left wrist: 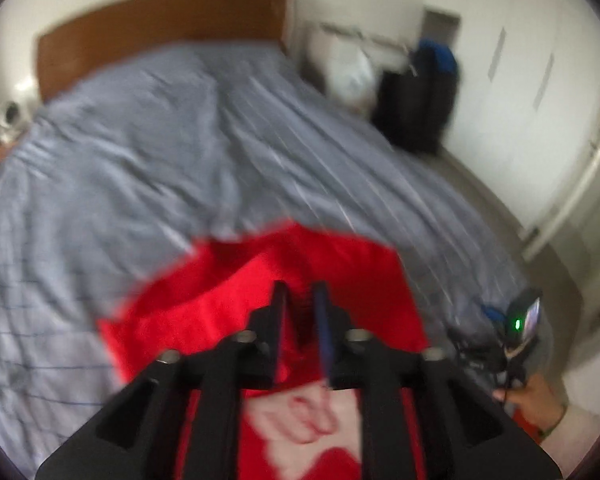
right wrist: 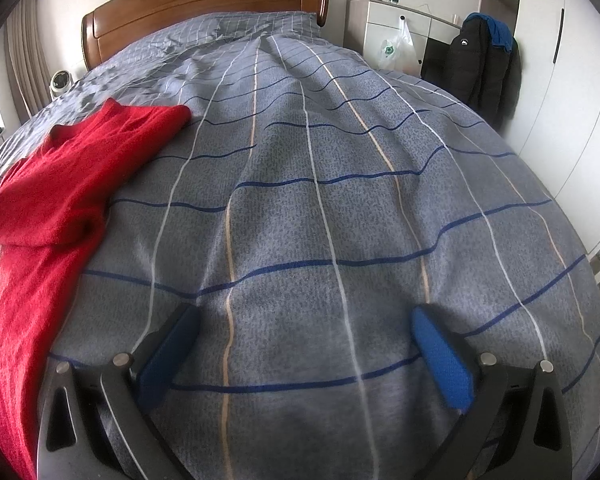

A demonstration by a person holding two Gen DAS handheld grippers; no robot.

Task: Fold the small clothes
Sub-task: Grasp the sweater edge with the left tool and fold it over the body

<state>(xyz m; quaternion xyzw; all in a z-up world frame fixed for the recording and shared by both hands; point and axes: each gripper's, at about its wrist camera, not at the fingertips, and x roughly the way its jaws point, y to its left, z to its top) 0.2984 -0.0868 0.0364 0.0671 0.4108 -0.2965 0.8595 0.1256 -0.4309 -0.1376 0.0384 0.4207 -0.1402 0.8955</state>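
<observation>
Bed [right wrist: 340,200], grey check cover. Red jumper [right wrist: 60,184] lies on its left side: soft knit, light, floppy, prob. sags, so grip hems/shoulders. Left claw [left wrist: 300,292] nearly together, pinching jumper cloth. Right claw [right wrist: 304,320] wide apart, nothing in it.

1. Soft, even daylight fills both views; no harsh shadows or glare.
2. The left wrist view is smeared with motion blur throughout.
3. The right wrist view is sharp.
4. Fisheye bending and dark vignettes ring both edges.
</observation>
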